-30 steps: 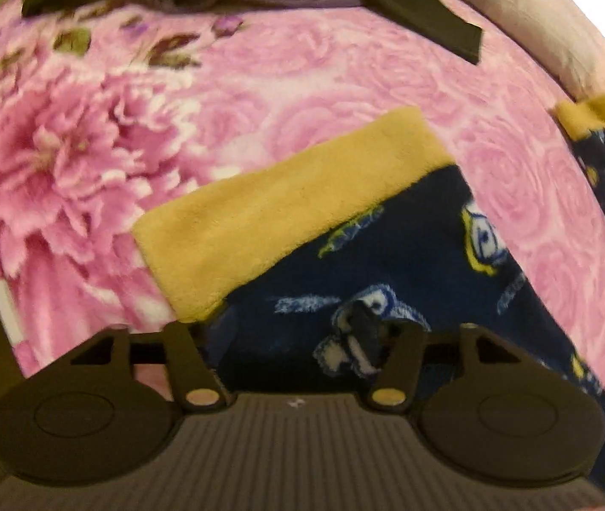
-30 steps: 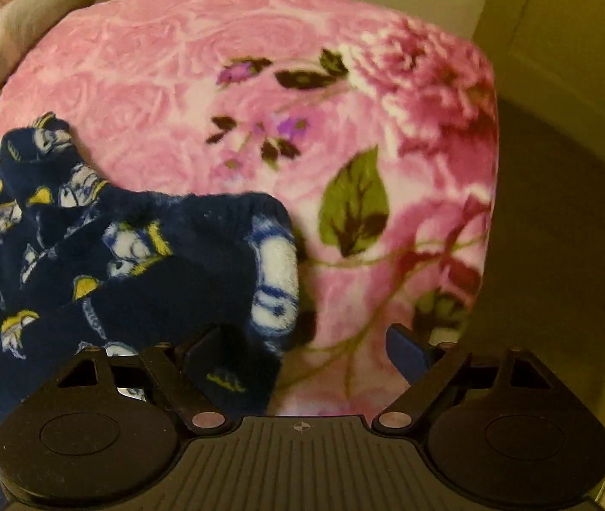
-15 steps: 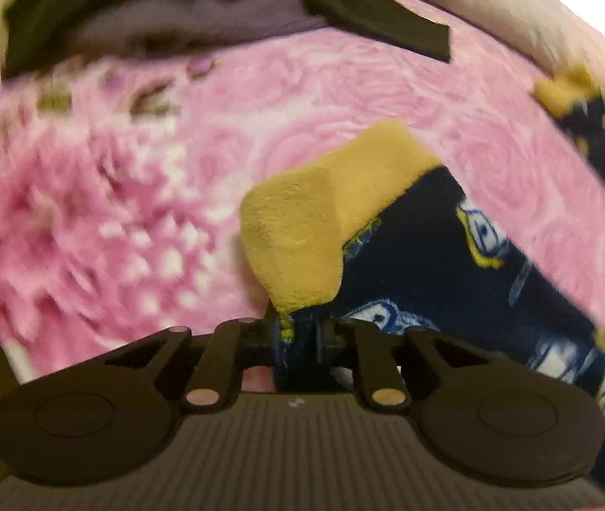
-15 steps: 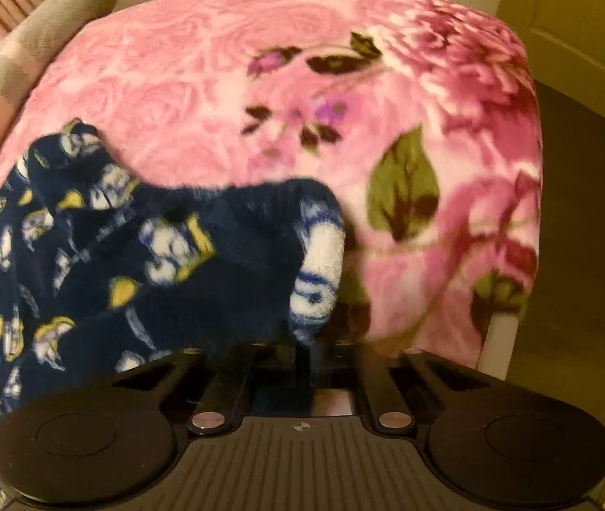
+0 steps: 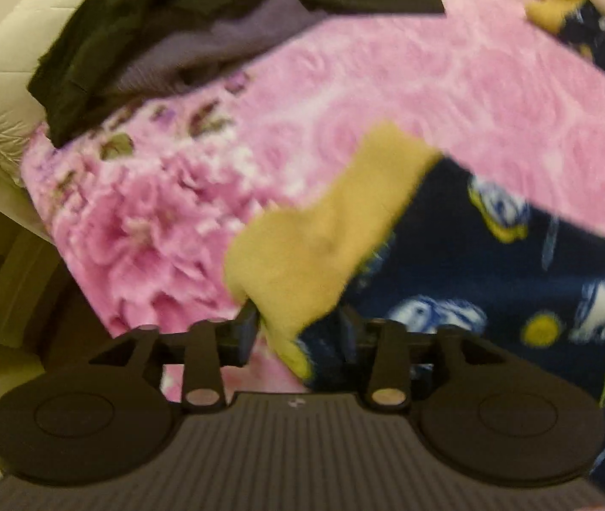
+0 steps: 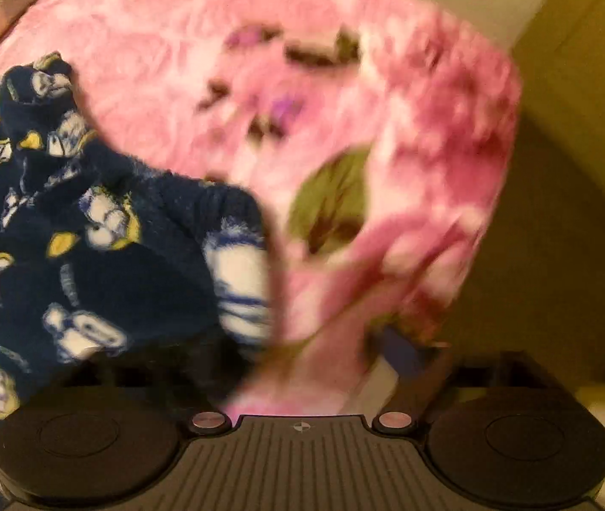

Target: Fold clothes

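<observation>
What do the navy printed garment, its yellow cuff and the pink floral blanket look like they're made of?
Navy garment: apparently plush fleece, matte, fuzzy nap at its edges. Yellow cuff: same soft pile, likely fleece. Pink blanket: thick plush with embossed rose swirls, slight sheen; probably synthetic.

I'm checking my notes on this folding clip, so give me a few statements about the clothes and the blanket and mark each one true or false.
1. The navy garment has a yellow cuff. True.
2. The blanket is plain grey. False: it is pink with a flower print.
3. The cuff lies between the left gripper jaws. True; the jaws are opening.
4. Dark clothes lie piled at the blanket's far end. True.
5. The navy garment is plain. False: it carries white and yellow figures.
</observation>
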